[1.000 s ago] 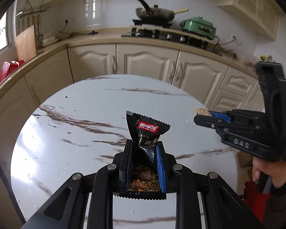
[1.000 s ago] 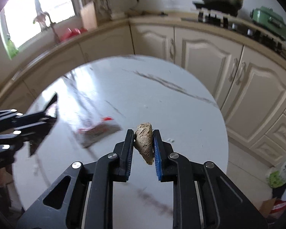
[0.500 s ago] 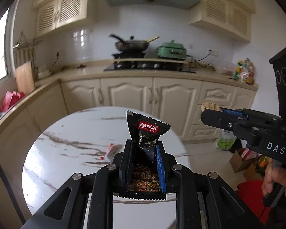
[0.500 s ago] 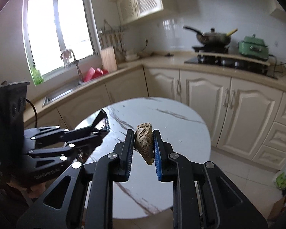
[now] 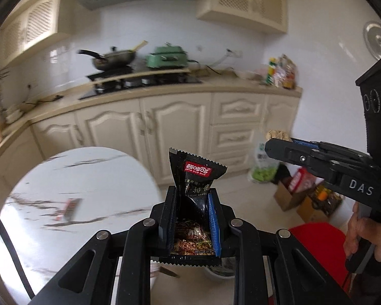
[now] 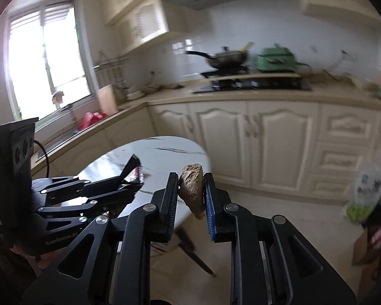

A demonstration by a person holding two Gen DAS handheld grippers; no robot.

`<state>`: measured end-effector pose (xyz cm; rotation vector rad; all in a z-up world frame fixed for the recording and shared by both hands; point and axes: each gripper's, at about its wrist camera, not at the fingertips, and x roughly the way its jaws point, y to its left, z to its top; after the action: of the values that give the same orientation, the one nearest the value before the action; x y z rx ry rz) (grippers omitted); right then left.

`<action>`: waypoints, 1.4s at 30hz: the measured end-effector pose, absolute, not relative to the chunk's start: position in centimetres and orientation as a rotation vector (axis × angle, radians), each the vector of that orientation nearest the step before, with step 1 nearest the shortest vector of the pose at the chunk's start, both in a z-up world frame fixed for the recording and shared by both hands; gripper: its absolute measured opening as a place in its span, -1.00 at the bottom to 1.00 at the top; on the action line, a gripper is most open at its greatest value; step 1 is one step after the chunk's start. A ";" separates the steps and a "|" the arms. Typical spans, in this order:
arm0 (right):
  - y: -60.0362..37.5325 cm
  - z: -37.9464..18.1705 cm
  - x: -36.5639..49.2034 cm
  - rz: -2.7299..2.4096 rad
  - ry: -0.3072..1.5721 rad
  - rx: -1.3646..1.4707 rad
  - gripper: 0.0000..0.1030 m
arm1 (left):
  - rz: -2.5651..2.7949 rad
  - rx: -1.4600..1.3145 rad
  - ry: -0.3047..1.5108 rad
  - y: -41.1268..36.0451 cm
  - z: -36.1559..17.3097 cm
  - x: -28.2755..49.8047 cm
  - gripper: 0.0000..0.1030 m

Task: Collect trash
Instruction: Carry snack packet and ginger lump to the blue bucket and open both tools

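Observation:
My left gripper (image 5: 192,198) is shut on a black sauce packet (image 5: 194,178) with a red label, held upright off the right edge of the round marble table (image 5: 89,178). My right gripper (image 6: 190,190) is shut on a brown crumpled lump (image 6: 192,190), held in the air past the table's edge. In the left wrist view the right gripper (image 5: 279,141) shows at the right with the brown lump (image 5: 276,135) at its tip. The right wrist view catches the left gripper (image 6: 129,178) at the left, holding the packet (image 6: 134,169). A red and white wrapper (image 5: 68,207) lies on the table.
Cream kitchen cabinets (image 5: 170,127) run along the back, with a wok (image 5: 114,59) and a green cooker (image 5: 167,58) on the counter. On the floor to the right sit a green and white bag (image 5: 263,162), cardboard boxes (image 5: 297,193) and something red (image 5: 317,244). A white bowl-like rim (image 5: 216,273) shows below the left gripper.
Both grippers have swung right and away from the table, keeping their loads. The table has slid to the left in both views, and the floor and boxes have come into sight.

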<state>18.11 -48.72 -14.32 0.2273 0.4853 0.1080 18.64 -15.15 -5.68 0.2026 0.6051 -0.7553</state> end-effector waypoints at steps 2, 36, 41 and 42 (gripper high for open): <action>-51.3 -15.7 17.6 0.071 0.505 0.256 -0.63 | -0.789 0.216 0.635 -17.4 -6.5 18.9 -0.62; -65.9 -35.1 18.1 -0.063 0.742 0.523 -0.62 | -0.751 0.413 0.879 -42.5 -18.5 30.6 0.27; -65.0 -36.0 19.7 -0.046 0.759 0.530 -0.58 | -0.691 0.411 0.832 -39.6 -17.3 28.2 0.37; -64.8 -36.0 20.0 -0.047 0.759 0.530 -0.58 | -0.688 0.406 0.829 -38.8 -17.1 27.9 0.38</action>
<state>19.99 -64.79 -36.05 0.5299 0.7585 -0.0475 27.85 -38.81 -17.08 0.4059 0.8289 -0.6875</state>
